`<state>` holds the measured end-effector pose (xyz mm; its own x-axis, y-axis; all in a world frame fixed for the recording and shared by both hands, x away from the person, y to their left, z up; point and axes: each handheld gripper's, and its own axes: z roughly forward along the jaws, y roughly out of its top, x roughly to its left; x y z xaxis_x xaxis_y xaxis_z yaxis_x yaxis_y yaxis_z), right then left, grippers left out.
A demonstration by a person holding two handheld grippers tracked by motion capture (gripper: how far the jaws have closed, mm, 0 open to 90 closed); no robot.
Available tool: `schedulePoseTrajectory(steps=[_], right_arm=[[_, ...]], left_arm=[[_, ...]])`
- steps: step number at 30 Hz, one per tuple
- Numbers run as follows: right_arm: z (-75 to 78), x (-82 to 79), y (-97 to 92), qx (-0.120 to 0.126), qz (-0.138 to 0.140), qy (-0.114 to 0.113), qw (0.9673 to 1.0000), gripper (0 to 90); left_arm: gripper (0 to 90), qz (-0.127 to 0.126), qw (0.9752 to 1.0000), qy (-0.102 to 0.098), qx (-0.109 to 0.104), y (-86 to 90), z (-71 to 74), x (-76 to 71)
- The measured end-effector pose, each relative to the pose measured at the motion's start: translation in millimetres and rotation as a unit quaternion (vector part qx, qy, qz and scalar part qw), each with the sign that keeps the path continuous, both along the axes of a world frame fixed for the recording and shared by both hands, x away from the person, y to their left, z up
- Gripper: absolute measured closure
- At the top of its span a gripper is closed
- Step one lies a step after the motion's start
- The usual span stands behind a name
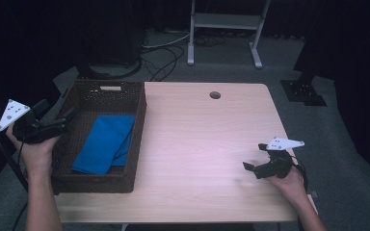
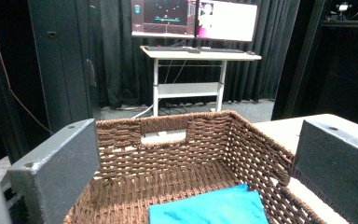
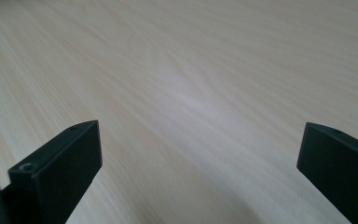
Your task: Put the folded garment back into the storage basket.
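1. From the high view, the whole layout can be seen: a brown wicker basket [image 1: 128,180] is parked at the bench's [image 1: 202,139] left edge, with a folded blue cloth [image 1: 105,143] lying flat inside it.
2. The left tool [image 1: 66,118] is held just over the basket's left rim, jaws spread wide, nothing gripped.
3. The right tool [image 1: 253,167] is seen low over bare bench near the right front corner, well apart from the basket. Jaws wide too, nothing between them.
4. In the left gripper view the basket's far wall and its cut-out handle [image 2: 163,136] get shown up close, plus a corner of the cloth [image 2: 209,208]. Beyond the basket, a desk [image 2: 200,53] with two lit monitors [image 2: 193,18] can be made out; whatever's on the screens is too small to be read.
5. The right gripper view gives pale wood grain [image 3: 186,93] between the two black jaws.
6. The cloth's long axis is laid roughly front to back along the basket, tilted a bit, far end toward the right wall.
7. No labels or brand marks can be spotted on the cloth or basket.
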<state>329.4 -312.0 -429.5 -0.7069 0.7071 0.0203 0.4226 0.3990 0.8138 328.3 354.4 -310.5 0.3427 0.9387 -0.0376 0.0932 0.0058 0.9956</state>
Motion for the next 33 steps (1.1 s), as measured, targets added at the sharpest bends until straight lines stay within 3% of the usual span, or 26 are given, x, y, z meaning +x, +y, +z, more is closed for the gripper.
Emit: schedulePoseTrajectory(steps=[6,12,21,28,33], right_arm=[[-15.1,-11.0,-6.9,-0.033,-0.007,0.026,0.9991,0.0],[-19.3,-16.3,-8.6,-0.062,-0.012,0.043,0.9971,0.0],[-19.7,-13.6,-12.4,-0.059,-0.016,0.052,0.9967,0.0],[-19.7,-13.0,-12.5,-0.059,-0.015,0.052,0.9968,0.0],[-19.6,-11.0,-12.6,-0.059,-0.016,0.052,0.9968,0.0]], left_arm=[[0.0,0.001,1.0000,0.001,-0.001,0.0,-0.2,0.0],[0.0,-0.005,1.0000,-0.004,0.000,0.0,0.6,0.1],[0.0,-0.006,1.0000,-0.003,-0.005,-6.4,3.4,-3.7],[0.0,-0.023,0.9997,-0.011,0.002,-28.8,10.1,-12.7],[0.0,-0.031,0.9993,-0.018,-0.007,-42.8,13.5,-19.2]])
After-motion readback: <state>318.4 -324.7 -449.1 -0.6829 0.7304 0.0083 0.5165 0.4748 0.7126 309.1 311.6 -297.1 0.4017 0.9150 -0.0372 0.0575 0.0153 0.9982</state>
